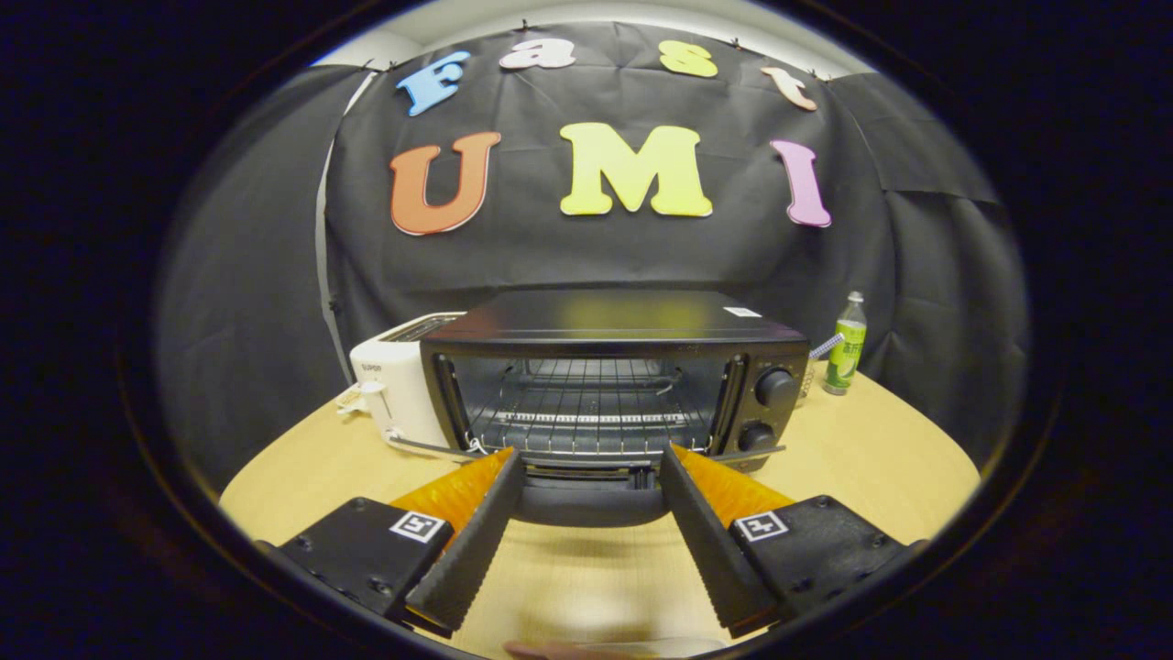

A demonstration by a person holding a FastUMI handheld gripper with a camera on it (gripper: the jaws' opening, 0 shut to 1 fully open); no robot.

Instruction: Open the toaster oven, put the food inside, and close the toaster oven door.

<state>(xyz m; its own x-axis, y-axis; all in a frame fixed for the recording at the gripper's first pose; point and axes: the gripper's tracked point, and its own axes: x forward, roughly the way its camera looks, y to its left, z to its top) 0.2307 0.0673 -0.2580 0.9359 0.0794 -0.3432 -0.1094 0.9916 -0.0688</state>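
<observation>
The black toaster oven (pixel 609 367) stands on the wooden table (pixel 880 458) straight ahead of me. Its door (pixel 591 500) is folded down flat toward me, and the wire rack (pixel 586 403) inside is bare. My gripper (pixel 591 452) is open, its two black fingers (pixel 476 541) spread wide. The door's dark front edge lies between the fingertips, and I cannot tell whether they touch it. Close under the fingers a pale, pinkish shape (pixel 586 648) is cut off too much to identify.
A white pop-up toaster (pixel 394 390) stands tight against the oven's left side. A green bottle (pixel 848 353) is on the table behind the oven's right corner. Two knobs (pixel 774 387) sit on the oven's right panel. Black cloth walls close the back.
</observation>
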